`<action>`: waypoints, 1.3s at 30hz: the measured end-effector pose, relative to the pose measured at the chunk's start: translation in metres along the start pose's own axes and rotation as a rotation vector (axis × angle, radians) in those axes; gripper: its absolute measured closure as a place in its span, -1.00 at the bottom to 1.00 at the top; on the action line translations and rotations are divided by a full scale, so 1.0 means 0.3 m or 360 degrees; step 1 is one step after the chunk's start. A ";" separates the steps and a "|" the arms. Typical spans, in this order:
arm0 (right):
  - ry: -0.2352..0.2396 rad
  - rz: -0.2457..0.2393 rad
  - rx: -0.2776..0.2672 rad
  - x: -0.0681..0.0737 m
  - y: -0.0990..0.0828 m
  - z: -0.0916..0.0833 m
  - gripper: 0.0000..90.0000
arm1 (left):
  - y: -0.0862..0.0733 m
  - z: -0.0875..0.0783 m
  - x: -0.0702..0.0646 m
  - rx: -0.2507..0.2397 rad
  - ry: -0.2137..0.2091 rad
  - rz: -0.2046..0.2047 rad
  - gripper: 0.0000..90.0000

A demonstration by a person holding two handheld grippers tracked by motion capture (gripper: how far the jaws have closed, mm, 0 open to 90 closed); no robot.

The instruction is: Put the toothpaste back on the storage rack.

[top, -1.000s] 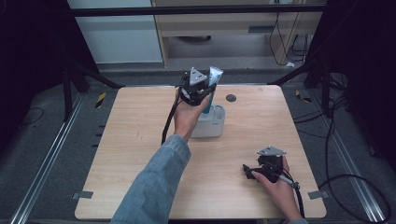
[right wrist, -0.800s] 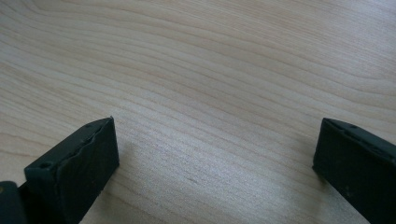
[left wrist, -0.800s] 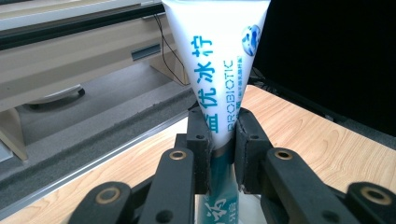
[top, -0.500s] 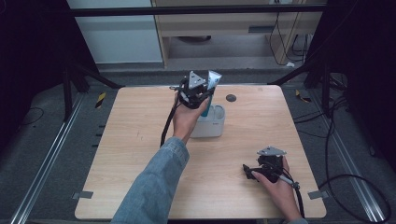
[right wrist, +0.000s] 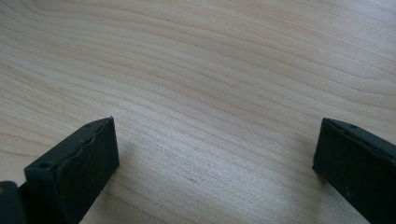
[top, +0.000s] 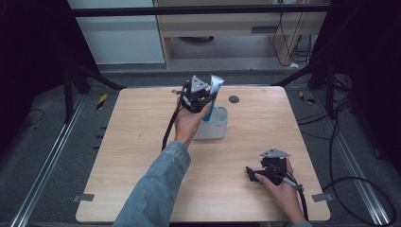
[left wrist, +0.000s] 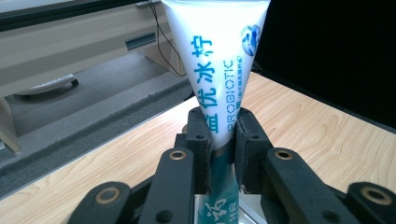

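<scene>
A white and teal toothpaste tube [left wrist: 219, 70] stands upright between the jaws of my left gripper [left wrist: 222, 135], which is shut on its lower part. In the high view the left gripper [top: 198, 97] holds the tube [top: 216, 85] just above a white cup-like holder [top: 215, 127] near the table's far middle, and the tube's lower end reaches into it. My right gripper [top: 253, 174] rests low at the table's front right, held by a hand. Its jaws stand wide apart over bare wood in the right gripper view [right wrist: 215, 154], with nothing between them.
The wooden table [top: 132, 156] has a small dark round hole [top: 233, 99] at its far edge, right of the holder. Dark floor, rails and cables surround the table. A beige shelf unit [top: 227, 23] stands beyond it.
The left gripper with the tube has shifted very slightly; the right gripper has stayed where it was.
</scene>
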State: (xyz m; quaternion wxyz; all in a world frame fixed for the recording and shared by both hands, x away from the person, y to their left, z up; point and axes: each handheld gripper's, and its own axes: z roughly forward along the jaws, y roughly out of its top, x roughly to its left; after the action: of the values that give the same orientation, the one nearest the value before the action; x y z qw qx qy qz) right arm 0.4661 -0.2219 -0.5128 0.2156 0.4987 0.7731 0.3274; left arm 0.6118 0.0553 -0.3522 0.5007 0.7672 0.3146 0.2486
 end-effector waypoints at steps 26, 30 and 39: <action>0.0000 0.0001 -0.0002 0.000 0.000 0.000 -0.99 | -0.067 0.033 0.015 0.0091 -0.0021 -0.0027 0.73; 0.0000 0.0002 -0.0002 0.000 0.000 0.000 -0.99 | -0.077 0.037 0.019 0.0112 -0.0024 -0.0028 0.73; -0.0002 -0.0010 0.0003 -0.001 0.000 0.000 -0.99 | -0.092 0.042 0.025 0.0137 -0.0034 -0.0028 0.73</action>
State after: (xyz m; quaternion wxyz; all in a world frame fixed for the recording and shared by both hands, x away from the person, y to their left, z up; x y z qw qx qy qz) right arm 0.4662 -0.2223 -0.5129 0.2166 0.4966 0.7748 0.3257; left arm 0.6190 0.0614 -0.3818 0.4727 0.7878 0.3263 0.2223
